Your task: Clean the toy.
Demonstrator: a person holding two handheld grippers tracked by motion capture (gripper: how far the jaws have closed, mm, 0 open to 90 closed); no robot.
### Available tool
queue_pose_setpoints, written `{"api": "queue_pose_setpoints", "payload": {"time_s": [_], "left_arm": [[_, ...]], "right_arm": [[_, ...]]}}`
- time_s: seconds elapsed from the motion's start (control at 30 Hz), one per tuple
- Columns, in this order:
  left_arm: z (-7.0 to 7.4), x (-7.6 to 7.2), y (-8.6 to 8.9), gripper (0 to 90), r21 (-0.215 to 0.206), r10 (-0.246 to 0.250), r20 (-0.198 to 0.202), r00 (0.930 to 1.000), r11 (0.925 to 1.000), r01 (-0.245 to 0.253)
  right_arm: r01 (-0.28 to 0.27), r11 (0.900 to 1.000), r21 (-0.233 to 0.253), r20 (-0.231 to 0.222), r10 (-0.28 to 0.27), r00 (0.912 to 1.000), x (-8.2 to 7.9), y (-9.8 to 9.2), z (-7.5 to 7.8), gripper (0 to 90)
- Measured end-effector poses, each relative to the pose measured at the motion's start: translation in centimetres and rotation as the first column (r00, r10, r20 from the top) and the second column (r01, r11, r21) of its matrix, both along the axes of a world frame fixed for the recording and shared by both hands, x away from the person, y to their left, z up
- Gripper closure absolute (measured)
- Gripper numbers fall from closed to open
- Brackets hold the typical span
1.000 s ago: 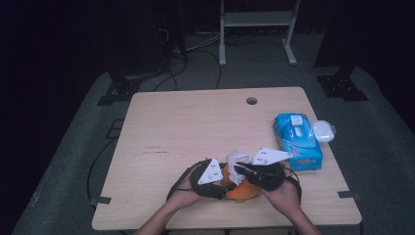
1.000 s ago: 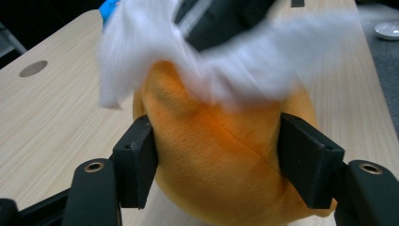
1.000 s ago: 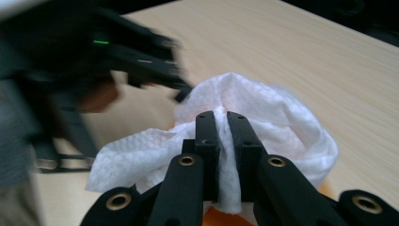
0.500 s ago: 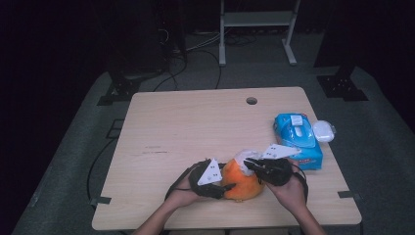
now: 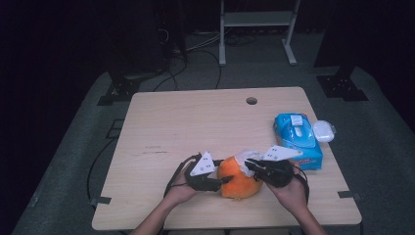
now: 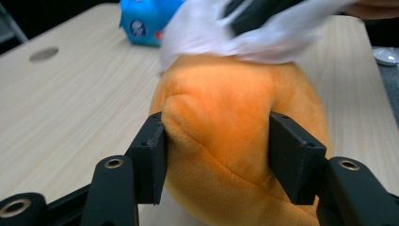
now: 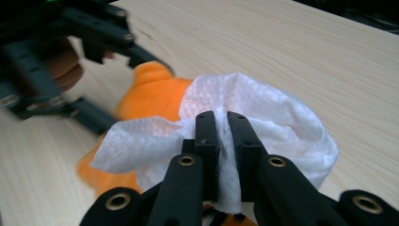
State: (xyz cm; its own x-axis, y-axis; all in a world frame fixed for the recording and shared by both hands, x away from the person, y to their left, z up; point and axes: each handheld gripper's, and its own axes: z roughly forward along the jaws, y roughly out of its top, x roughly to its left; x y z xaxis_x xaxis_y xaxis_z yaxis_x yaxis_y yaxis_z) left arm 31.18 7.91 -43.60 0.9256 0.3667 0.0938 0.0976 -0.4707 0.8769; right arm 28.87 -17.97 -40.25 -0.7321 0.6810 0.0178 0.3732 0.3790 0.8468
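- Orange plush toy [image 5: 239, 178] sits near the counter's [image 5: 195, 122] front edge, about mid-width.
- Left gripper [image 6: 216, 155]: fingers clamped on the plush; the pile dents under them. Soft, light, squashy; judged best held across its bulk.
- Right gripper [image 7: 221, 132]: fingers pinched together on a white wipe [image 7: 263, 117], embossed, limp, draped on the toy's top.
- Blue wipes pack [image 5: 297, 139] lies by the right edge.
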Motion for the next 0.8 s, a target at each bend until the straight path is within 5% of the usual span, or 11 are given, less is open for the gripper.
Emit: {"api": "queue_pose_setpoints", "payload": {"time_s": [0.13, 0.27, 0.43, 0.57, 0.7, 0.8], "left_arm": [[-0.3, 0.6, 0.6, 40.9, -0.016, 0.031, -0.048, 0.9984, 0.9994, -0.032], [-0.1, 0.8, 0.7, 34.6, -0.088, 0.012, -0.078, 0.9969, 0.996, -0.019], [-0.2, 1.0, 0.5, 43.6, -0.061, 0.058, -0.091, 0.9941, 0.9961, -0.064], [-0.6, 1.7, 1.2, 44.4, -0.083, 0.102, -0.164, 0.9812, 0.9897, -0.116], [-1.1, 2.4, 1.9, 44.3, -0.093, 0.127, -0.219, 0.9675, 0.9843, -0.15], [-1.2, 2.5, 2.2, 44.1, -0.093, 0.126, -0.228, 0.9655, 0.9841, -0.151]], "right_arm": [[-0.044, 0.999, -0.022, 0.024, 0.044, 0.9987, -0.9, 1.1, 0.2, 82.9], [-0.024, 0.999, -0.032, 0.014, 0.024, 0.9996, -0.2, 0.9, -0.4, 82.9], [-0.017, 0.999, -0.036, 0.019, 0.018, 0.9997, -0.1, 0.9, -0.4, 82.9], [-0.06, 0.998, -0.031, 0.03, 0.06, 0.9977, -1.2, 1.4, 0.1, 82.9], [-0.145, 0.985, -0.097, 0.027, 0.148, 0.9886, -2.5, 3.7, -0.8, 82.9], [-0.159, 0.977, -0.144, 0.027, 0.165, 0.9859, -2.7, 4.4, -1.3, 82.9]]}}
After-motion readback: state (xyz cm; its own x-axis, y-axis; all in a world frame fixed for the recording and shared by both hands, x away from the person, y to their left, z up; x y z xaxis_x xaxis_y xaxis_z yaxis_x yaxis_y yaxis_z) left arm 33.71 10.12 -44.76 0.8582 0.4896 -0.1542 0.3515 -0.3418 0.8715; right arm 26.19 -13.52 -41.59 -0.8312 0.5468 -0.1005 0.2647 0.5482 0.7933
